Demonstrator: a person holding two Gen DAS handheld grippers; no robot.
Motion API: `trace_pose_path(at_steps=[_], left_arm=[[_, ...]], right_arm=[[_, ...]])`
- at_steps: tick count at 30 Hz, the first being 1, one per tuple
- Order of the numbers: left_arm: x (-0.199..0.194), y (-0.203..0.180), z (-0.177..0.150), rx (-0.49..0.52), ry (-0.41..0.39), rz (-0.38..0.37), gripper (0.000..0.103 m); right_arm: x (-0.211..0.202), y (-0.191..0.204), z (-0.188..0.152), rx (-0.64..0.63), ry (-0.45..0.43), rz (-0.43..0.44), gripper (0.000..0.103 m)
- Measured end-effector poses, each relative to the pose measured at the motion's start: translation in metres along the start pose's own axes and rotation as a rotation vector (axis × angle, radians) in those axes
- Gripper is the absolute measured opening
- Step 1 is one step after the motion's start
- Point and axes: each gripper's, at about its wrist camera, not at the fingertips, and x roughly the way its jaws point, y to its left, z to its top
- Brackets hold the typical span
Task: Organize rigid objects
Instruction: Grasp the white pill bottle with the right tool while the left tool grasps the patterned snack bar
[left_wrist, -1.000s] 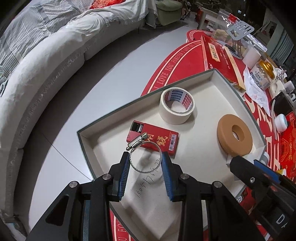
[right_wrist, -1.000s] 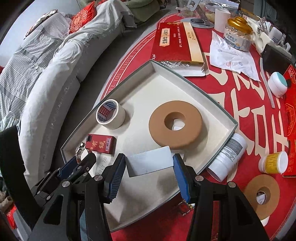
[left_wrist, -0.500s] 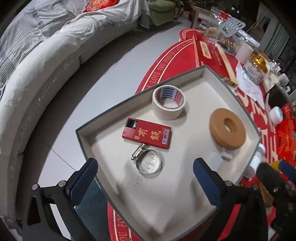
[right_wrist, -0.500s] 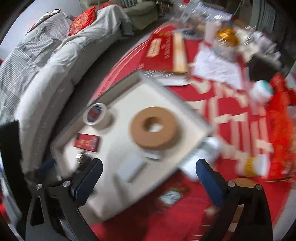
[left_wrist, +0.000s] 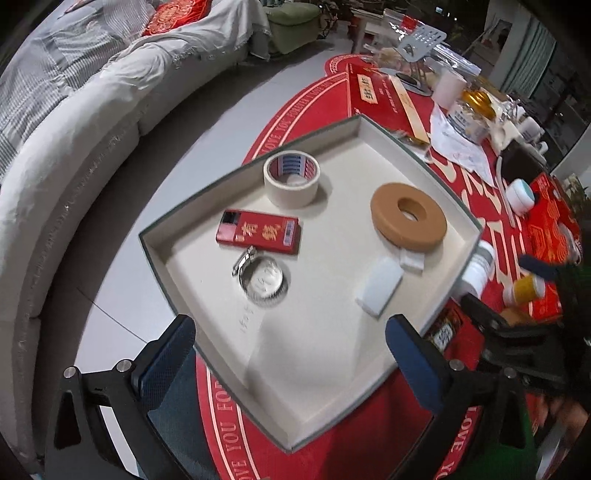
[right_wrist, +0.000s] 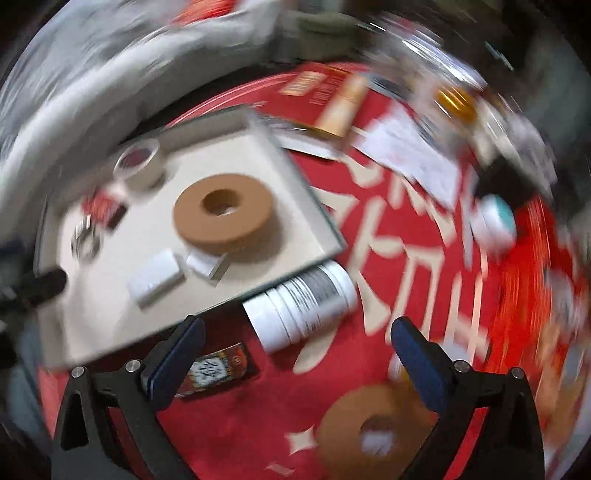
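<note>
both wrist views downward, sharing tray (left_wrist: 369, 122)

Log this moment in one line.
left gripper: open, empty | right gripper: open, empty | tray: hose clamp, white block lying loose | bottle outside tray

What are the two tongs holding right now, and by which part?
Nothing. The left tongs stand wide open above the tray, the hose clamp lying loose inside. The right tongs are open too, nothing between the pads.

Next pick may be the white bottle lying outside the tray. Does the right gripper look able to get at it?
Probably yes: the right gripper is open, with the white bottle just ahead between its fingers, nothing on top. The tray edge sits close beside it.
</note>
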Motion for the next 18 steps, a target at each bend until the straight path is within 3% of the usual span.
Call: trace_pose_path(at_steps=[3, 8, 10, 18], left_arm=[[-0.001, -0.002, -0.008, 0.011, 0.017, -0.019, 0.103], [-0.001, -0.01, -0.022, 0.066, 0.048, -0.038, 0.103], [-0.001, -0.014, -0.028, 0.08, 0.062, -0.043, 0.103], [0.002, -0.023, -0.054, 0.123, 0.106, -0.05, 0.103]], right_arm=[[0.013, 0.0, 0.003, -0.083, 0.011, 0.029, 0.101], [0.033, -0.008, 0.005, -0.102, 0.03, 0.105, 0.1], [0.039, -0.007, 0.003, -0.118, 0.043, 0.12, 0.078], [0.027, 0.02, -0.022, -0.094, 0.085, 0.181, 0.076]])
